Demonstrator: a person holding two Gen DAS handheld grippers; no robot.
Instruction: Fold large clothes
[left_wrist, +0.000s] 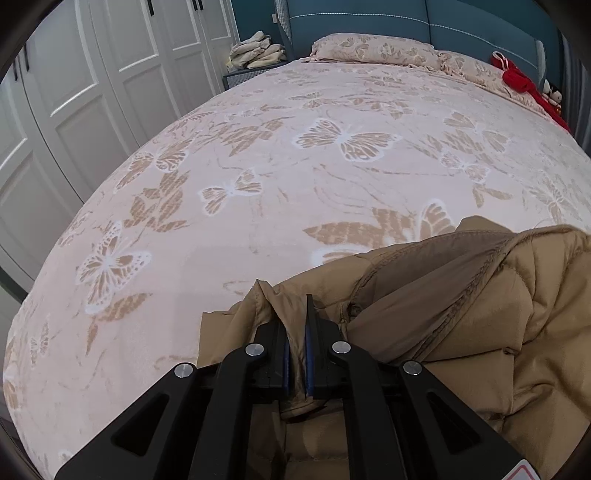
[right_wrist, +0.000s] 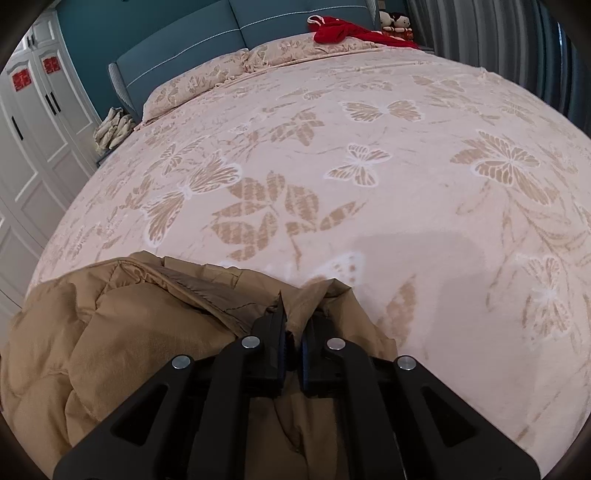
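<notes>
left wrist view: I have the left gripper (left_wrist: 297, 354) pinched on a fold of the tan padded jacket (left_wrist: 461, 314); fingers (left_wrist: 284, 363) nearly together, cloth squeezed between the blue pads.
jacket, left view: bunched at the near edge of the bed (left_wrist: 258, 192), bulk to the right of my gripper, lying on the butterfly blanket.
why this grip: looks like an edge or corner hold, so I can spread or fold the piece without it slipping.
background, left view: pillow (left_wrist: 369, 46) at the headboard, red cloth (left_wrist: 517, 77) at far right, folded pale pile (left_wrist: 256, 50) on the bedside stand, white wardrobe doors (left_wrist: 92, 74) at left.
right wrist view: right gripper (right_wrist: 293, 354) also clamped on jacket fabric (right_wrist: 110, 332); fingers (right_wrist: 280, 354) close together with tan cloth between them.
jacket, right view: bulk to the left of this gripper, so I judge the two hold opposite parts of the same garment.
bed, right view: wide bare blanket ahead, room to lay the jacket flat.
stage: early, I judge; jacket is crumpled, no neat fold visible.
risk: slick puffy fabric may slide out of a thin pinch.
</notes>
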